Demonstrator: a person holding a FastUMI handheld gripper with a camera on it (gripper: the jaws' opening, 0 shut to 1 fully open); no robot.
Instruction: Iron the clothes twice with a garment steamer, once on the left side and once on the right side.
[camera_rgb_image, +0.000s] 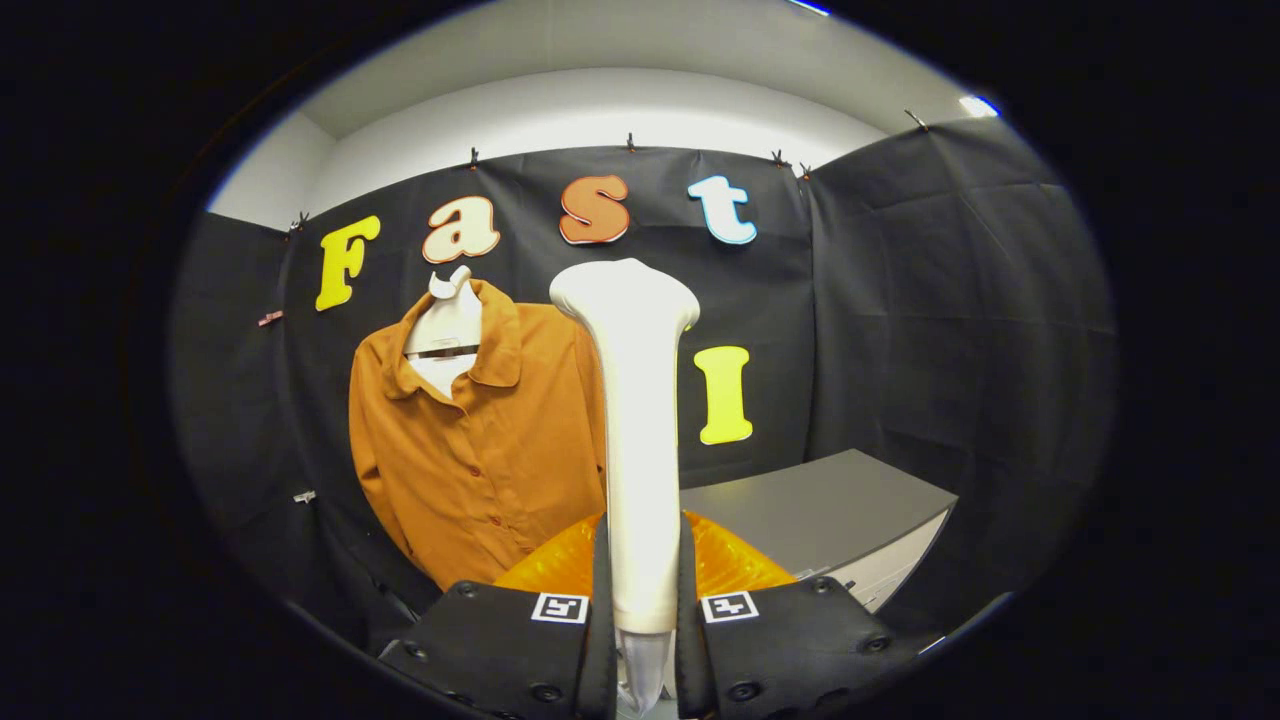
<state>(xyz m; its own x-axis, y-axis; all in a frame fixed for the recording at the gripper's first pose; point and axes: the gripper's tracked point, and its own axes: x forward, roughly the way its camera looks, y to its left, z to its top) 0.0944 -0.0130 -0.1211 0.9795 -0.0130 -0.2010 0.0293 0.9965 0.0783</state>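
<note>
— Tool first: what is it doing?

— Both fingers are pressing on the white handle of the garment steamer, one on each side, so it is clenched around it. The steamer is standing upright between the fingers, and its wide head is pointing up and away from them.

— What is lying just behind the steamer?

— Something orange and glossy is showing on both sides of the handle, close behind the fingers; I cannot tell what it is.

— And beyond that?

— Right of the steamer, a grey table is standing a little farther back. Left of the steamer and farther off, the orange-brown shirt is hanging on a white hanger against the black cloth wall. Its collar is lying open and its buttoned front is facing the tool. The steamer's handle is covering the shirt's right edge, and its head is standing well apart from the fabric.
</note>
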